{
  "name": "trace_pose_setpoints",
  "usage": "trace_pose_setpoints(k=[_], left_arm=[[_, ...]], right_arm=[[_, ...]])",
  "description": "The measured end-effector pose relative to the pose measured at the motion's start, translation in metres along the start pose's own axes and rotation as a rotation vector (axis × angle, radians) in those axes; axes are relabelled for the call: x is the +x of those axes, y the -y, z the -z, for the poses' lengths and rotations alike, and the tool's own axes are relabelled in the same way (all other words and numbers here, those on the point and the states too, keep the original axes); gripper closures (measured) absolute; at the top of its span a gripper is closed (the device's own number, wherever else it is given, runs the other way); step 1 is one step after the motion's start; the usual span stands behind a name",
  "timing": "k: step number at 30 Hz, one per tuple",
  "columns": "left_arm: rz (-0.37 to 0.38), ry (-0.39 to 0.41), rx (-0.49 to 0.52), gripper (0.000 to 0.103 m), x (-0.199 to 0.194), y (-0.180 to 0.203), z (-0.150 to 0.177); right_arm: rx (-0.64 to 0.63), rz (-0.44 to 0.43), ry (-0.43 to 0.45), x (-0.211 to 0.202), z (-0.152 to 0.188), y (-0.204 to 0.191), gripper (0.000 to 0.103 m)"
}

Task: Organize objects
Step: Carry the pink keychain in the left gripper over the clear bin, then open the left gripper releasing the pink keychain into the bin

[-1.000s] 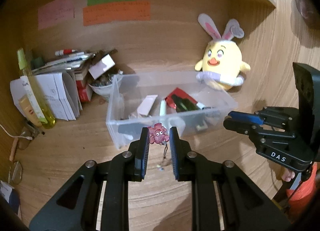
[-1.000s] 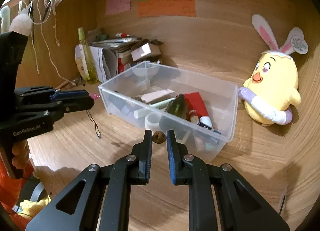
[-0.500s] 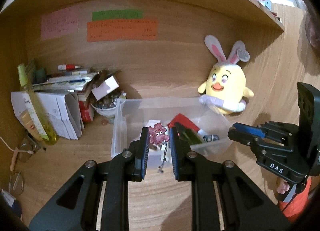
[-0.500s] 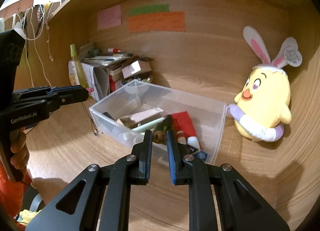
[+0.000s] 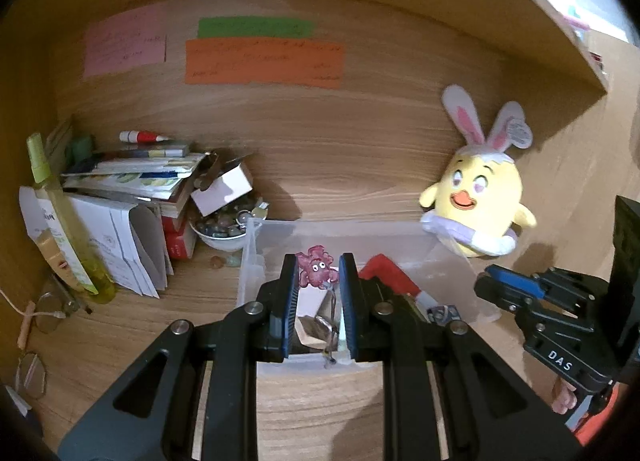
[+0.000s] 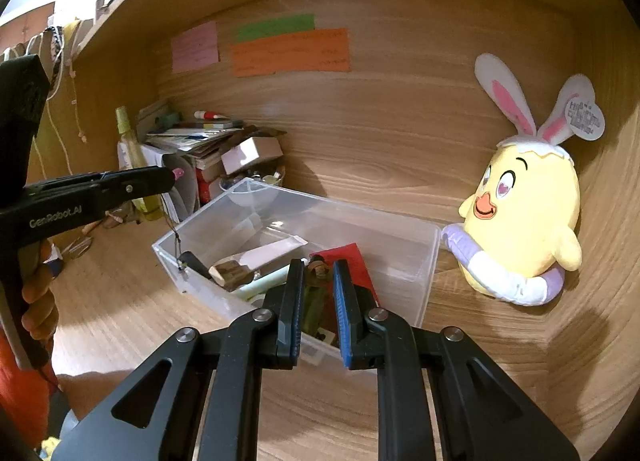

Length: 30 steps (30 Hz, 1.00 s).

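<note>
My left gripper (image 5: 318, 261) is shut on a pink octopus charm (image 5: 316, 270) whose thin cord hangs down; it hovers over the near left end of the clear plastic bin (image 5: 256, 261). The left gripper also shows in the right wrist view (image 6: 176, 174), above the bin's left corner. My right gripper (image 6: 316, 267) is shut on a small brown object (image 6: 316, 266) over the bin's near wall (image 6: 426, 281). The bin holds a red packet (image 6: 352, 261), a white tube and other small items.
A yellow chick plush with bunny ears (image 5: 478, 209) leans at the bin's right. A pile of books and papers (image 5: 132, 181), a bowl of stones (image 5: 224, 221) and a yellow-green bottle (image 5: 60, 217) stand to the left. Glasses (image 5: 36, 341) lie near the left edge. A shelf is overhead.
Both grippers have moved forward and up over the bin, each still holding its object. The charm now hangs above the bin's inside instead of in front of its near wall.
</note>
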<state>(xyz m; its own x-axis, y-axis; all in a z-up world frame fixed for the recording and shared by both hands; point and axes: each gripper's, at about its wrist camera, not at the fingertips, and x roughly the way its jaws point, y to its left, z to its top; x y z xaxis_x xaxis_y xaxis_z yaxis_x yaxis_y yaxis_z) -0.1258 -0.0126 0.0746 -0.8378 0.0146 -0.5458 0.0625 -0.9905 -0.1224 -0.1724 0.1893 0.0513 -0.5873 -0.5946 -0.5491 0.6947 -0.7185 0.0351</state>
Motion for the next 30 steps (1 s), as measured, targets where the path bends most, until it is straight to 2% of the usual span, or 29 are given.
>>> trace_pose_setpoints(k=[7, 15, 22, 30], left_arm=[[-0.011, -0.016, -0.054, 0.083, 0.017, -0.014, -0.006], [-0.014, -0.008, -0.069, 0.083, 0.021, -0.019, -0.014], [-0.007, -0.109, -0.046, 0.083, 0.053, -0.015, 0.005], [-0.001, -0.170, -0.008, 0.083, 0.070, -0.007, 0.025]], right_arm=[[0.023, 0.012, -0.048, 0.022, 0.003, 0.008, 0.090], [0.049, 0.032, -0.089, 0.037, 0.008, 0.018, 0.090], [0.041, 0.045, -0.133, 0.049, 0.013, 0.016, 0.090], [0.024, 0.054, -0.164, 0.057, 0.016, 0.011, 0.090]])
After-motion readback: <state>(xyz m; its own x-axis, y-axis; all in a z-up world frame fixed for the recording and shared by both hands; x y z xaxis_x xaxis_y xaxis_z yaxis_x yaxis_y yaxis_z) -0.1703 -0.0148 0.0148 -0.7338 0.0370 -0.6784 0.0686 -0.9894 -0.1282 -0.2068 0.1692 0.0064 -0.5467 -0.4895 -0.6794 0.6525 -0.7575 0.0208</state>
